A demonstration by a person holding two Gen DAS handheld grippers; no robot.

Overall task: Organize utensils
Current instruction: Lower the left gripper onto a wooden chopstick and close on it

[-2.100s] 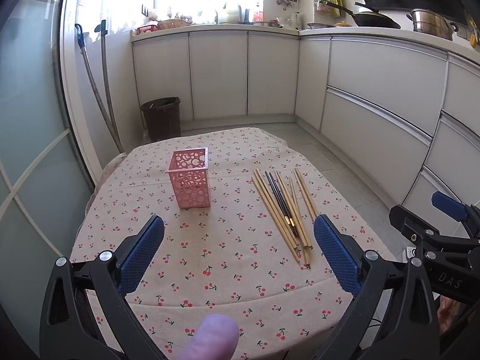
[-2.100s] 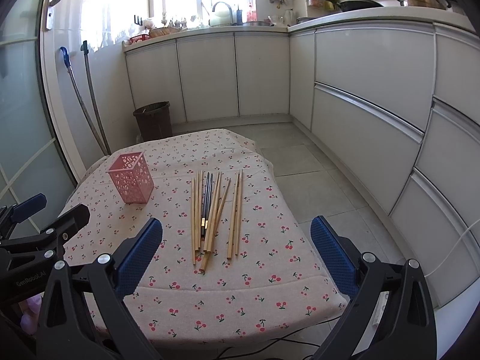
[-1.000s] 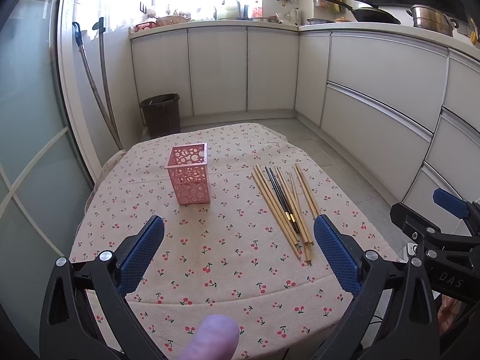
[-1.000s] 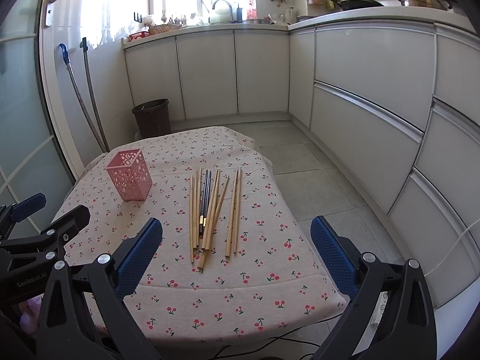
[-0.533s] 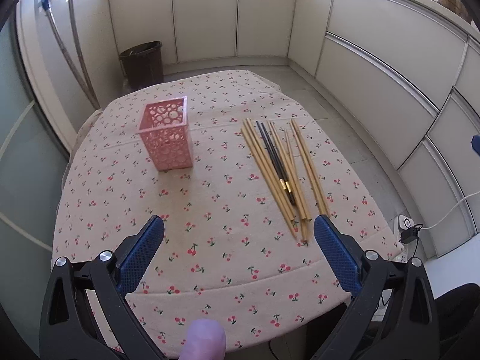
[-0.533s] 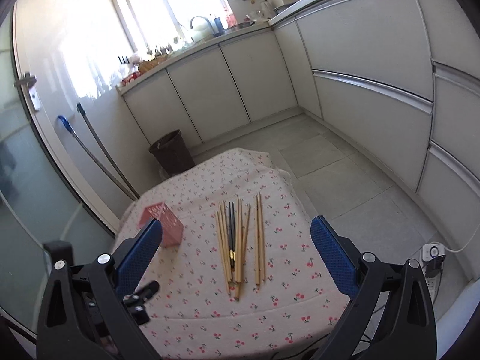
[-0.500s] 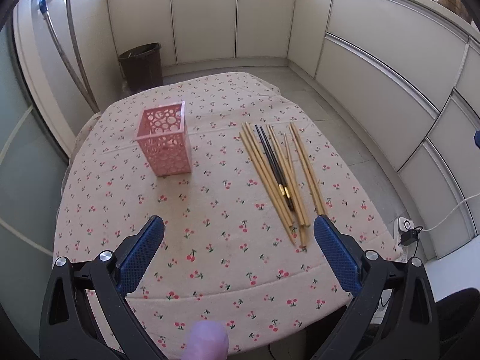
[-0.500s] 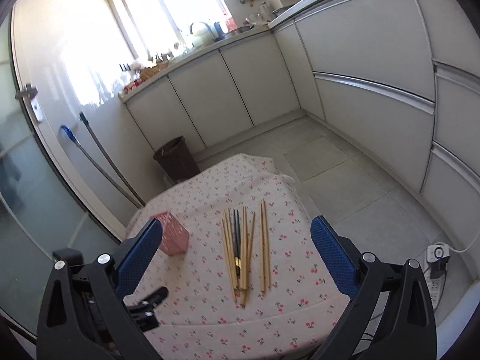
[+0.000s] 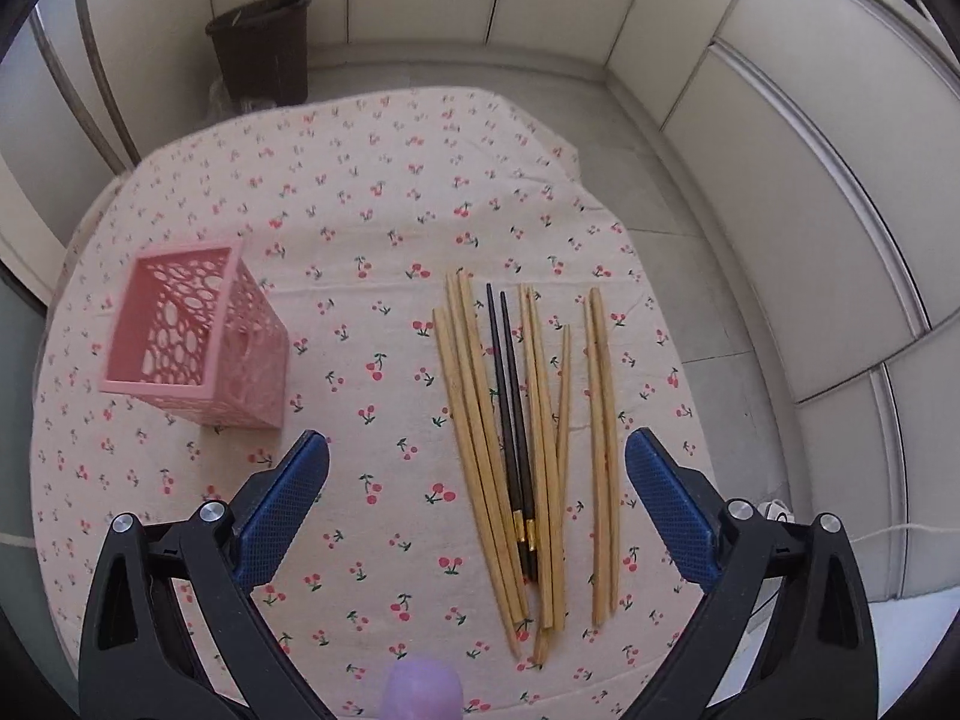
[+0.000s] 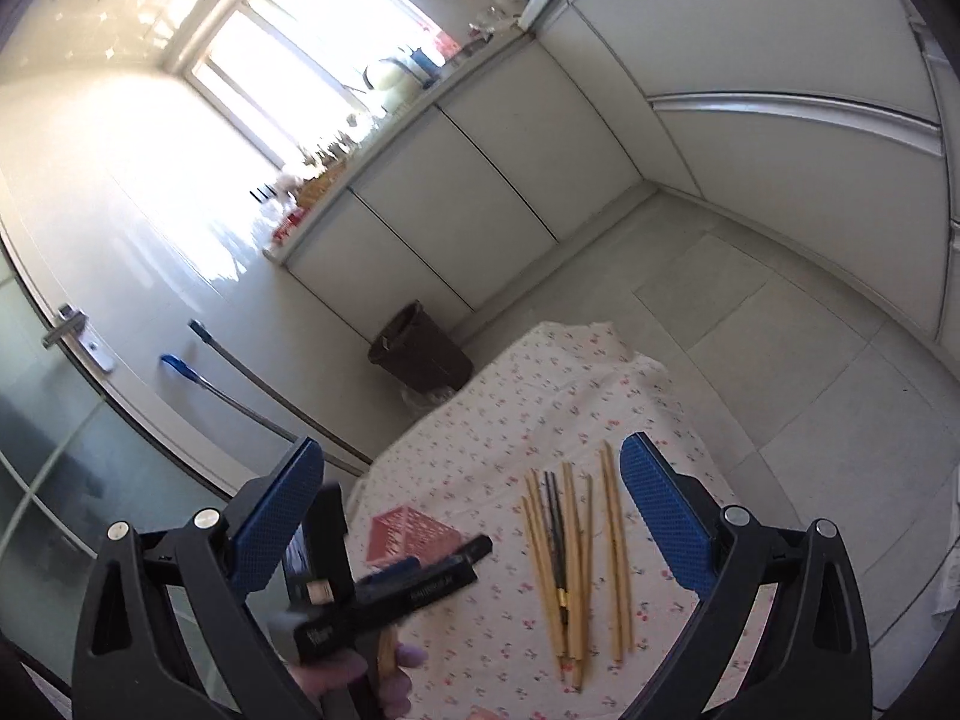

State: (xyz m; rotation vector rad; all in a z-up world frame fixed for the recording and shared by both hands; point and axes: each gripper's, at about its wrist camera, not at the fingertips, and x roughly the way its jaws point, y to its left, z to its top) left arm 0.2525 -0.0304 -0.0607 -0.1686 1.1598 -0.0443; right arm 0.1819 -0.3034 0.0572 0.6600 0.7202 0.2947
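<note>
**Both grippers held wide open above a table of chopsticks**

Left wrist view: the table (image 9: 372, 192), covered by a cherry-print cloth, is being looked down on from above. The left gripper (image 9: 477, 489) is being held with its blue-padded fingers (image 9: 282, 504) spread wide, and nothing is being gripped. A row of chopsticks (image 9: 522, 438) is lying flat on the cloth, their near ends falling between the two fingers and closer to the right-hand one; most are pale wood, and a black pair with gold bands is lying among them. No finger is touching them. A pink perforated holder (image 9: 192, 342) is standing upright on the cloth, to the left of the chopsticks and beyond the left-hand finger, well apart from the sticks. A dark waste bin (image 9: 261, 48) is seen on the floor past the table.

Right wrist view: the picture is tilted. The right gripper (image 10: 474, 513) is also being held wide open and empty, above the table. The chopsticks (image 10: 573, 558) are seen below, between its fingers and nearer the right-hand one. The pink holder (image 10: 408, 534) is partly hidden behind the left gripper (image 10: 414, 582), which is being held in a hand (image 10: 354, 684) at lower left.
</note>
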